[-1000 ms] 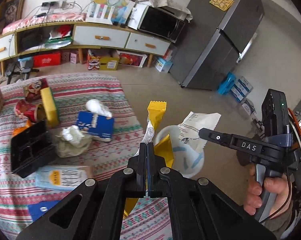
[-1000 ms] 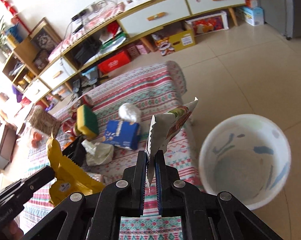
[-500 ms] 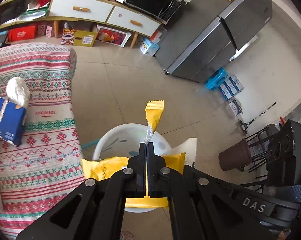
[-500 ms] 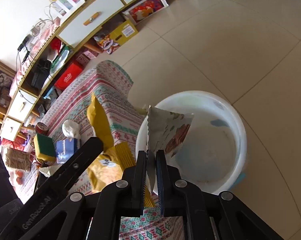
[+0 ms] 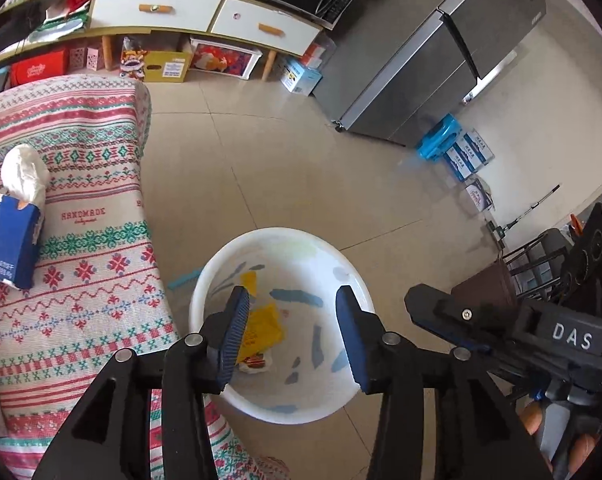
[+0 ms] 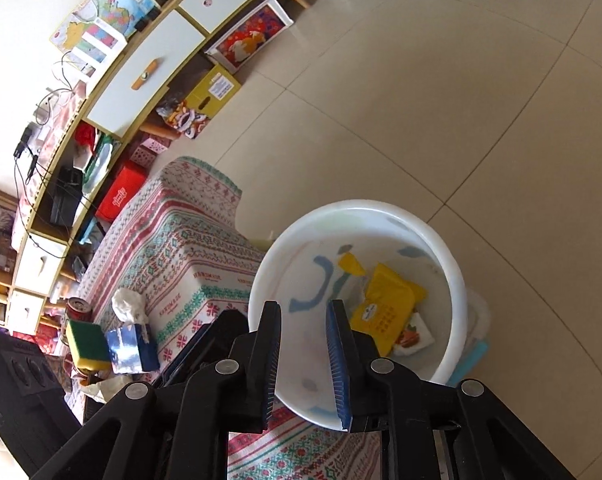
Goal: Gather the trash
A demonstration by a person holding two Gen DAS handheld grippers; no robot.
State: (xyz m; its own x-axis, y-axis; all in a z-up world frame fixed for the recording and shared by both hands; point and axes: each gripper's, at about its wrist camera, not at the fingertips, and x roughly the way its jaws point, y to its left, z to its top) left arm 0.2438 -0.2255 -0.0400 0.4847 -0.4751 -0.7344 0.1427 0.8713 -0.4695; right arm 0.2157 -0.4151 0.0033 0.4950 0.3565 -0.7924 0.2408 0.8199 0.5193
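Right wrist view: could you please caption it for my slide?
Open right gripper above the white bin, yellow wrapper and white wrapper lying inside.

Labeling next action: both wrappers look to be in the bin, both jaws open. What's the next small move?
Probably swing a hand-held gripper back over the table for more trash. Both the left hand-held gripper and right hand-held gripper hang open and empty above the white bin, with the yellow wrapper inside. A crumpled tissue lies near the blue tissue box, a likely next pick.

Both wrist views look down into bin (image 5: 205, 280).
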